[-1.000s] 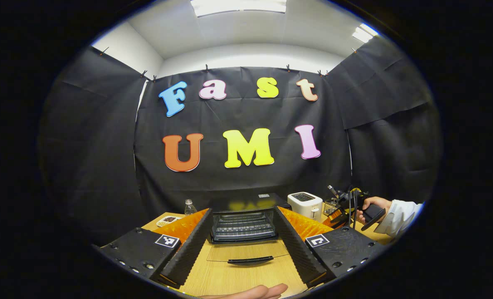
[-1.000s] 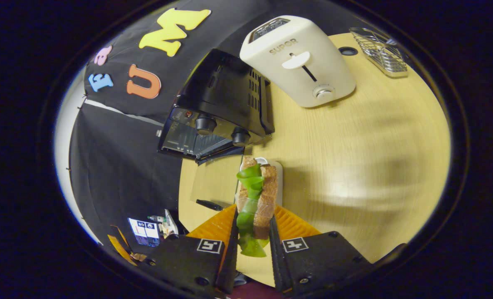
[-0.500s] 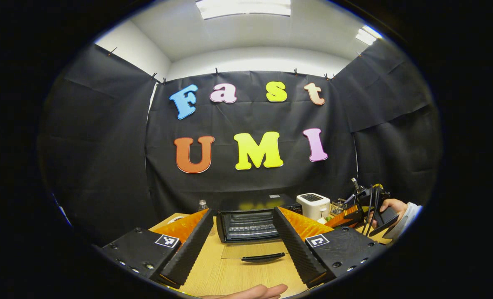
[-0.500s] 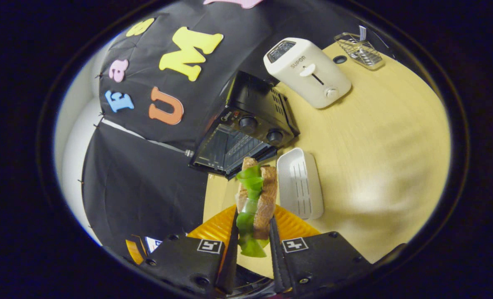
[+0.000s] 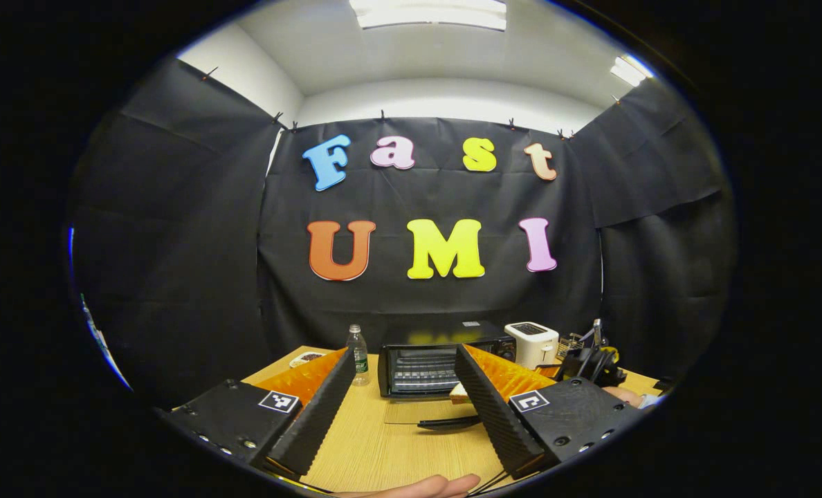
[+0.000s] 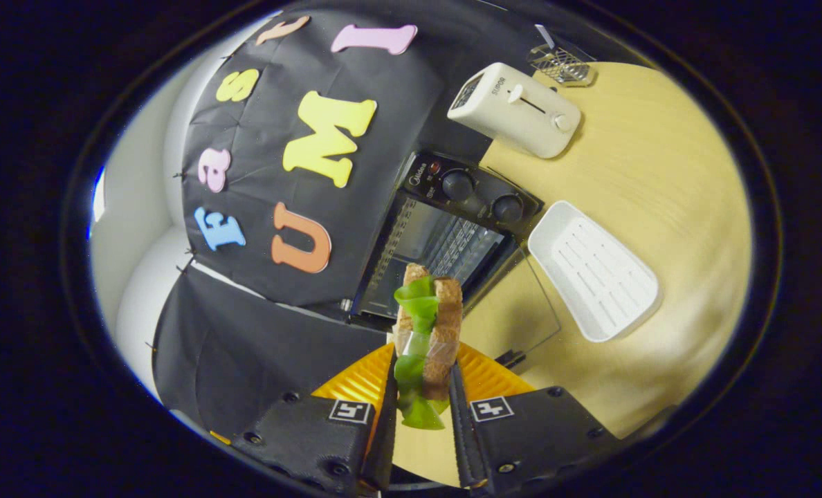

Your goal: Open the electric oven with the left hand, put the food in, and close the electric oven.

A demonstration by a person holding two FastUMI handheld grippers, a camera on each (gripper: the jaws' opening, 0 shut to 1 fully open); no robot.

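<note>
Black cloth is walling the booth, w/ a wooden table (image 5: 383,449) stretching below. Left gripper view: left gripper (image 5: 404,408) is sitting at 6 o'clock w/ fingers spread wide, gripping nothing. Electric oven (image 5: 428,366) is standing between the finger tips, door (image 5: 425,415) lying flat toward the camera, rack showing inside. Water bottle (image 5: 359,355) is standing just beside the oven at its 9 o'clock; white toaster (image 5: 534,344) is sitting at its 3 o'clock. A bare palm (image 5: 418,486) is peeking in at 6 o'clock.

Right gripper view: right gripper (image 6: 421,408) at 6 o'clock is squeezing a sandwich (image 6: 428,332), bread w/ green lettuce, both fingers pressing on its sides. Sandwich is hanging in front of the oven (image 6: 445,235) mouth, glass door (image 6: 522,311) lying open. White tray (image 6: 594,273) is resting on the table (image 6: 660,173) at 3 o'clock of the sandwich, just beside the door. Toaster (image 6: 515,111) is standing at 1 o'clock, wire rack (image 6: 563,62) beyond it.
</note>
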